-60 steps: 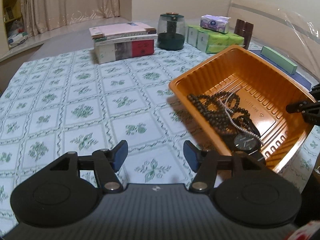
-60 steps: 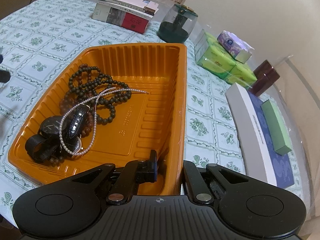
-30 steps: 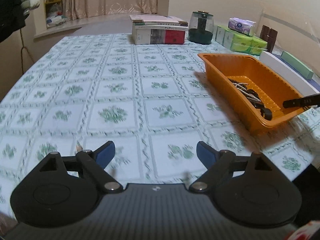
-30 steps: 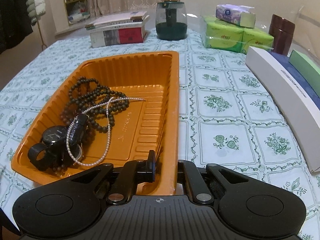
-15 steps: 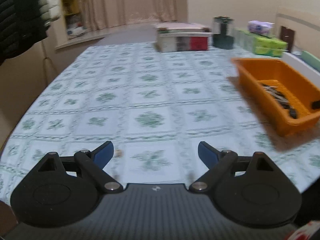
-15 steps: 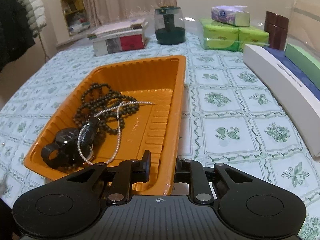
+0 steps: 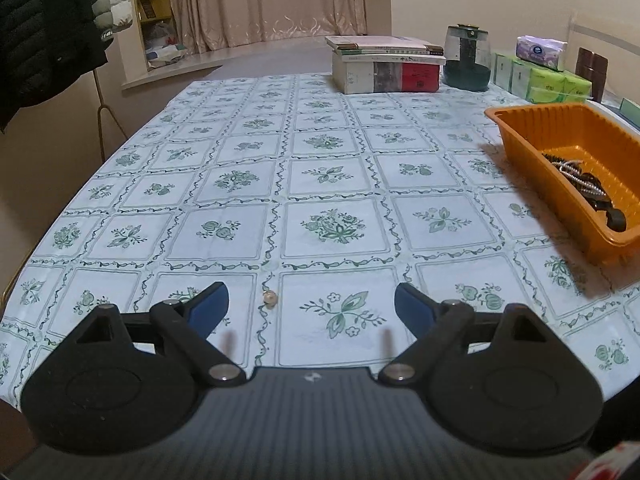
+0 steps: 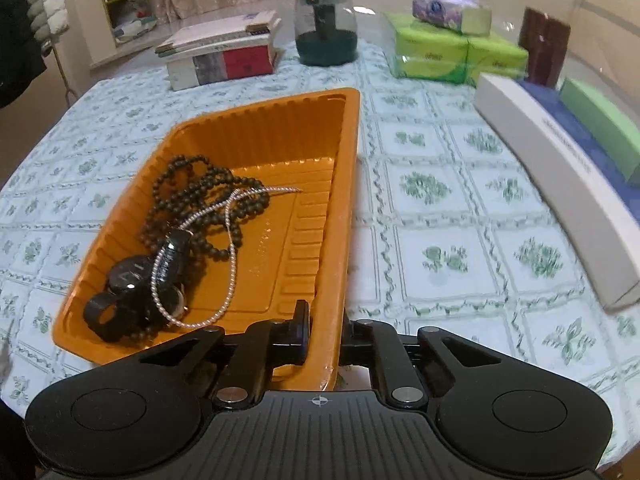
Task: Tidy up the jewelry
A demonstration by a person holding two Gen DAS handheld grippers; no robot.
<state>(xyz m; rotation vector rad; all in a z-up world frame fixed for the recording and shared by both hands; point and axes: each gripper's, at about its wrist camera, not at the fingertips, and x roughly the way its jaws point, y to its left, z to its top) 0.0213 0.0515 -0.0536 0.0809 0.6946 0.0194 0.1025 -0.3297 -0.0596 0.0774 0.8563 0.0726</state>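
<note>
The jewelry lies heaped in the near-left part of the orange tray [image 8: 256, 148]: a dark bead necklace [image 8: 200, 196] looped over itself, a thin pearl strand [image 8: 230, 264] draped across it, and a black watch [image 8: 128, 276] with its strap curled toward the tray's near corner, all touching one another in a tangle. One small bead [image 7: 270, 298] sits apart from the rest, alone on the flowered cloth of the surface [image 7: 320, 184], well away from the tray and just ahead of the left tongs [image 7: 311, 306], slightly nearer their left pad. The right tongs [image 8: 325, 330] are pinching the tray's near right wall, one pad inside and one outside, so the tray is held steady at the right side of the surface. The left tongs are spread wide and hold nothing, hovering low over the cloth. The step in hand looks like gathering the last stray piece: the loose bead seems to be the only jewelry outside the tray. The next move would call for lowering the left tongs so the bead sits between the pads, closing gently on something small and round that could roll or squirt out, then carrying it across to the tray while the right tongs hold it in place. Books [image 7: 386, 66], a dark jar [image 7: 467, 60] and tissue packs [image 7: 540, 80] stand at the far edge, out of the way.
</note>
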